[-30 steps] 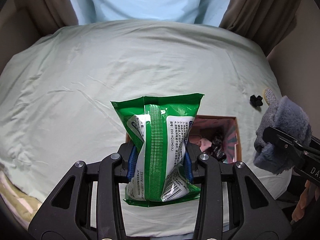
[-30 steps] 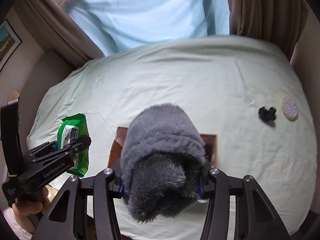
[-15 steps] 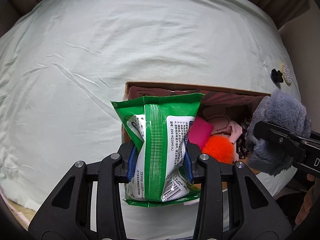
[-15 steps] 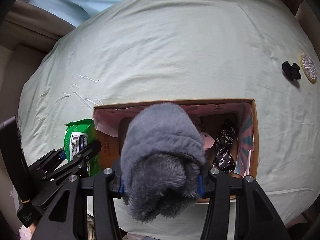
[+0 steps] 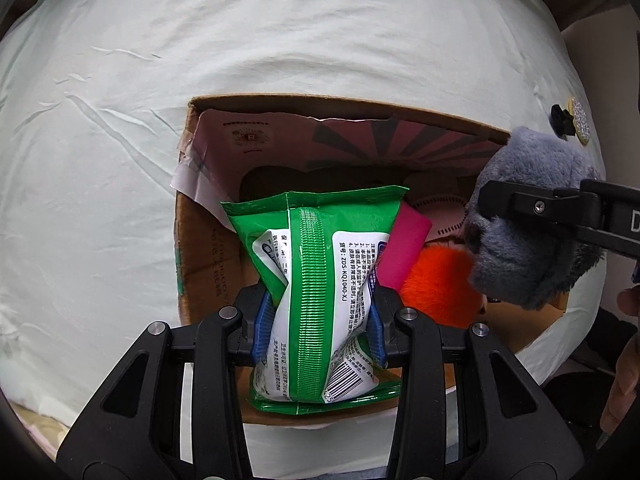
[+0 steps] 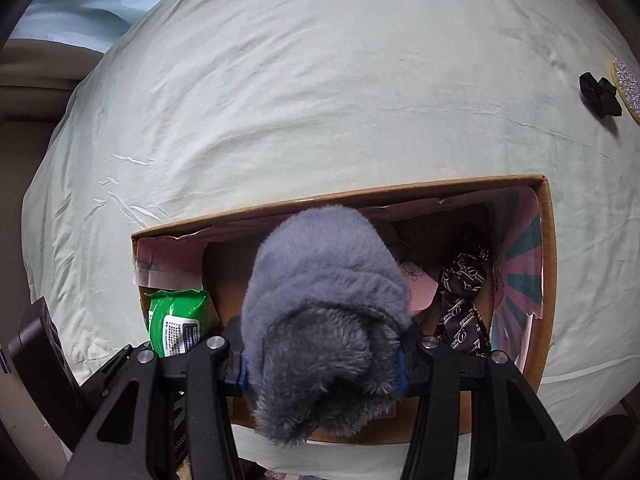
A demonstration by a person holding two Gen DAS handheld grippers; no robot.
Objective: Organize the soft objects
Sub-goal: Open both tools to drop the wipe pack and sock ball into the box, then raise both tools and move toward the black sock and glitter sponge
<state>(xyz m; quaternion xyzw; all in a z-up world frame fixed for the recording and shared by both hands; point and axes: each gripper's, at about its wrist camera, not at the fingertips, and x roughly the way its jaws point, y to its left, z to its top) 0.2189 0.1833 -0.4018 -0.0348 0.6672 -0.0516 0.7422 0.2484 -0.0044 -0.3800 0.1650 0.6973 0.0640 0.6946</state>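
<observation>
Box (image 5: 208, 264), one wipes pack (image 5: 320, 292), one grey plush (image 6: 324, 320) — each gripped.

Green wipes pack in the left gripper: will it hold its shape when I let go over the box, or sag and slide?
The green wipes pack is pinched to a waist by the left gripper, so it is probably soft and will likely spring back. Its glossy film looks slippery; it may slide against the cardboard box wall.
</observation>
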